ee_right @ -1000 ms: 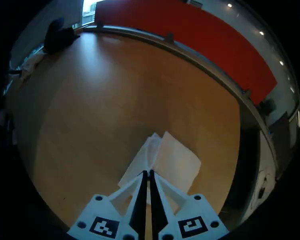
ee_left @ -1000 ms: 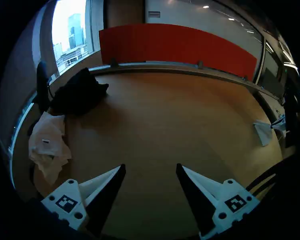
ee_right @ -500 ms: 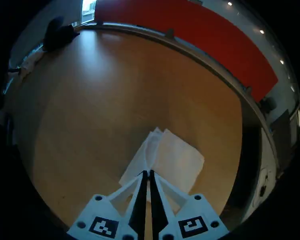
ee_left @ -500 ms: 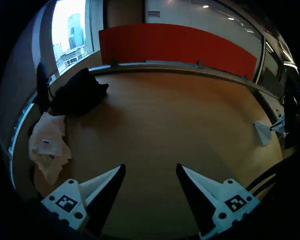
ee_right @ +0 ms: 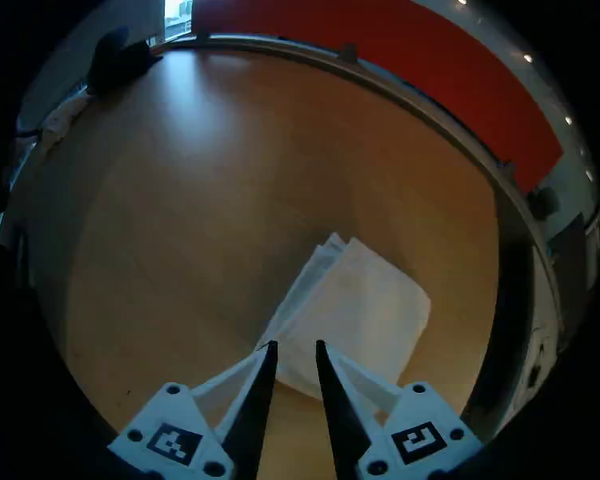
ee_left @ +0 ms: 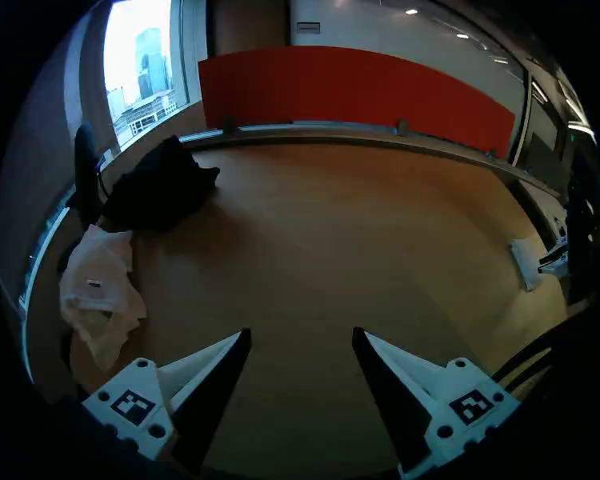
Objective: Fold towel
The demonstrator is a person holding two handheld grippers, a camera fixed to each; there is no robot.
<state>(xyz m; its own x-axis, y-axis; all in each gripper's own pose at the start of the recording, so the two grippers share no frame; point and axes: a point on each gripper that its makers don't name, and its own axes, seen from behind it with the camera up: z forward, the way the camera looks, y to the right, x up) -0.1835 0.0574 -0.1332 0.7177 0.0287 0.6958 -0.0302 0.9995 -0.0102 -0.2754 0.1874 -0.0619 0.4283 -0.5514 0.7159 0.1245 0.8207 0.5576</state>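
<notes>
Fingers, right gripper [ee_right: 296, 352]: slightly parted at near edge of folded towel [ee_right: 364, 308]
Fingers, left gripper [ee_left: 300, 336]: wide apart above wooden table [ee_left: 324, 232]

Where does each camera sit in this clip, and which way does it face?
Left gripper view: rides on the left claw, open at the bottom, and faces across the table toward the red panel.
Right gripper view: rides on the right claw, slightly open at the bottom, and tilts down at the folded towel.
Shared: the table, towel, black bag and red panel.
</notes>
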